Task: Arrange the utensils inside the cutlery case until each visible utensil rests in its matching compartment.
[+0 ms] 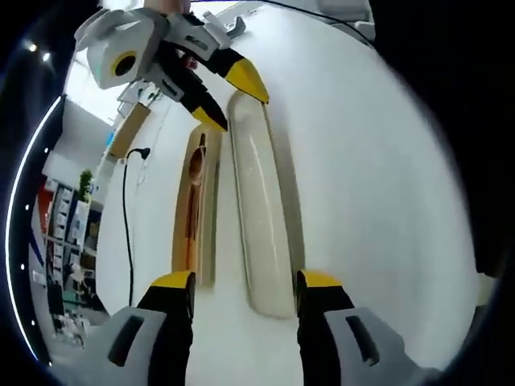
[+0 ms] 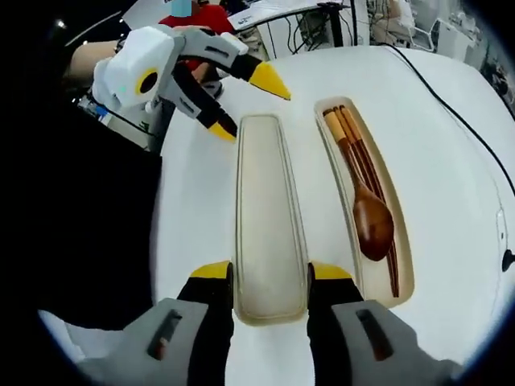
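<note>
On a white counter [image 2: 451, 104] lie two long cream pieces of a cutlery case, side by side and just apart. In the right gripper view, the left piece is the lid [image 2: 268, 217], a frosted, elongated cover with nothing on it. To its right sits the case base [image 2: 406, 273], and inside it rest a wooden spoon [image 2: 368, 205], bowl toward the camera, and dark wooden chopsticks [image 2: 378, 189] alongside it. Whether the base has separate compartments cannot be told.

By this showing, the utensils already lie inside the base, so the arranging looks done or nearly so. What may be left is a check of their alignment, and perhaps fitting the lid, which is off.

The right gripper [image 2: 269, 269] has its yellow-tipped fingers spread wide on either side of the lid's near end, close to its edges but not visibly pressing it. The left gripper [image 2: 241, 100] hovers at the lid's far end, fingers apart, holding nothing.

The left gripper view looks from the opposite end: the left gripper [image 1: 245, 280] straddles the lid [image 1: 261, 217] with open fingers, and the right gripper [image 1: 229, 96] appears at the far end. Here the base [image 1: 208, 209] is foreshortened and its contents are hard to make out, while a black cable [image 1: 125, 217] trails over the counter edge.
</note>
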`<state>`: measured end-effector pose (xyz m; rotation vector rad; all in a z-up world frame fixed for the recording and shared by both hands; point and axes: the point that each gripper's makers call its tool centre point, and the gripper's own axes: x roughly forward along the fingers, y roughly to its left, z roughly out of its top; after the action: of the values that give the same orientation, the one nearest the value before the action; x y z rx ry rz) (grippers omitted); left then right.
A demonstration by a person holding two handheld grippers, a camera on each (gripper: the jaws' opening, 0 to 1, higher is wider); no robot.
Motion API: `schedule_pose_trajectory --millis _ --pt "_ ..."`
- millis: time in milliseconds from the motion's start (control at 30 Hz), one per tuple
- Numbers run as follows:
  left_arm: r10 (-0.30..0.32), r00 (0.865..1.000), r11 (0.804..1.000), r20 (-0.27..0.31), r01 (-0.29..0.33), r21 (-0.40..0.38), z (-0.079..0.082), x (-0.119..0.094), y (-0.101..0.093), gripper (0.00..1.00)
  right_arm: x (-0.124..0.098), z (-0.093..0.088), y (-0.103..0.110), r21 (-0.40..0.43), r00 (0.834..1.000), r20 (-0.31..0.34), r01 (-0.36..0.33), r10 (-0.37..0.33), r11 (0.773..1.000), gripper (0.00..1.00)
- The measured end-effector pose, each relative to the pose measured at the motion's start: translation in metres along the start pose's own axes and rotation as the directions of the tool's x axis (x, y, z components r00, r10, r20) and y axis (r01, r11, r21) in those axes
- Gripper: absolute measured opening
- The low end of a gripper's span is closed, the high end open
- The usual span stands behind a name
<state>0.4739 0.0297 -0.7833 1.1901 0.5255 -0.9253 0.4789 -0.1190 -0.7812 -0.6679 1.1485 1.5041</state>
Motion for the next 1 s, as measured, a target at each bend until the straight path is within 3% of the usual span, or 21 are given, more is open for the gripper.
schedule_pose_trajectory --millis 200,367,500,600,700,767,933,1000 --pt "-0.023 1.000 0.999 0.017 0.023 0.024 -0.002 -0.006 -0.014 0.51 -0.004 -0.010 -0.006 0.073 1.000 0.026 -0.013 0.011 0.997 0.32" --pt "-0.046 0.999 0.999 0.000 0.046 0.000 -0.024 0.005 -0.023 0.50 -0.004 -0.011 0.000 0.119 0.996 0.074 -0.059 0.051 0.991 0.32" --pt "-0.034 0.999 0.999 0.012 0.035 -0.025 -0.026 0.009 -0.016 0.49 -0.004 -0.003 0.012 0.131 0.982 0.153 -0.130 0.110 0.983 0.32" --pt "-0.009 0.999 1.000 0.033 0.009 -0.015 -0.024 0.010 -0.011 0.52 -0.004 -0.005 0.010 0.135 0.982 0.157 -0.123 0.101 0.983 0.32" --pt "-0.021 0.999 1.000 0.050 0.022 -0.021 -0.022 0.012 -0.012 0.50 -0.005 -0.003 0.015 0.128 0.977 0.173 -0.147 0.124 0.981 0.32" --pt "-0.011 0.998 1.000 0.061 0.010 0.023 -0.021 0.012 -0.009 0.50 -0.006 -0.004 0.015 0.114 0.978 0.168 -0.143 0.123 0.983 0.32" --pt "-0.005 0.997 0.999 0.073 0.001 0.048 -0.021 0.009 -0.006 0.35 -0.012 -0.002 0.024 0.130 0.961 0.211 -0.207 0.177 0.970 0.32" --pt "0.008 0.996 0.996 0.088 -0.016 0.089 -0.019 0.006 -0.002 0.25 -0.015 -0.001 0.027 0.145 0.951 0.234 -0.242 0.204 0.959 0.32"
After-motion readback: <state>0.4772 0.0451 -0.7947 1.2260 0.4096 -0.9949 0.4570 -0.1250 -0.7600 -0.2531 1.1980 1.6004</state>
